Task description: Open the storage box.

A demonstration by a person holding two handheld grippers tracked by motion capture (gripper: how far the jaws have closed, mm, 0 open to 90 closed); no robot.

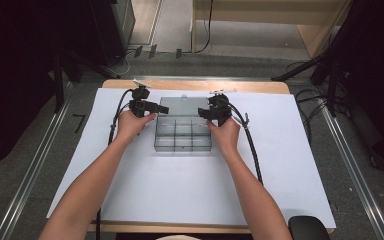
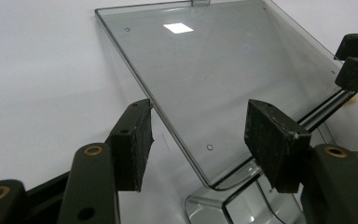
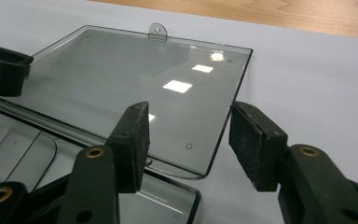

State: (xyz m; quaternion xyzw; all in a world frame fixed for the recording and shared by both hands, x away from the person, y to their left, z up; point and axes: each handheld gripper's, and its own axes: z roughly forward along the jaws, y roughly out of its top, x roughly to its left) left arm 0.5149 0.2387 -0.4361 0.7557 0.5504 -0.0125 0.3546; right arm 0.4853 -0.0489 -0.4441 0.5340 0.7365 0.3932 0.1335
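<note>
White paper (image 1: 180, 190) covers the wooden table (image 1: 275, 87) almost edge to edge, with grey floor and dark stands around it. Nearest us, two forearms come up from the bottom of the high view, one hand on each tool.

On to the clear plastic organiser box (image 1: 182, 134), sitting mid-table between the hands. It's see-through and lightly smoky, with thin dividers splitting the tray into a grid of small compartments, and every compartment I can see into holds nothing. Its lid (image 1: 182, 104) is swung open and lies back on the far side of the tray, joined along the hinge; it's a flat transparent panel with rounded corners, a tiny hang tab (image 3: 157, 31) at its far edge, and ceiling lights glinting off it.

Left gripper (image 1: 152, 107) sits at the box's far left corner. From its own camera the jaws stand apart, straddling the lid's left edge (image 2: 177, 135), and neither pad is pressing on the plastic. Right gripper (image 1: 211, 113) mirrors it at the far right corner: jaws apart, one pad over the lid, the other out over the paper, the lid's right edge (image 3: 223, 126) between them without contact.
</note>
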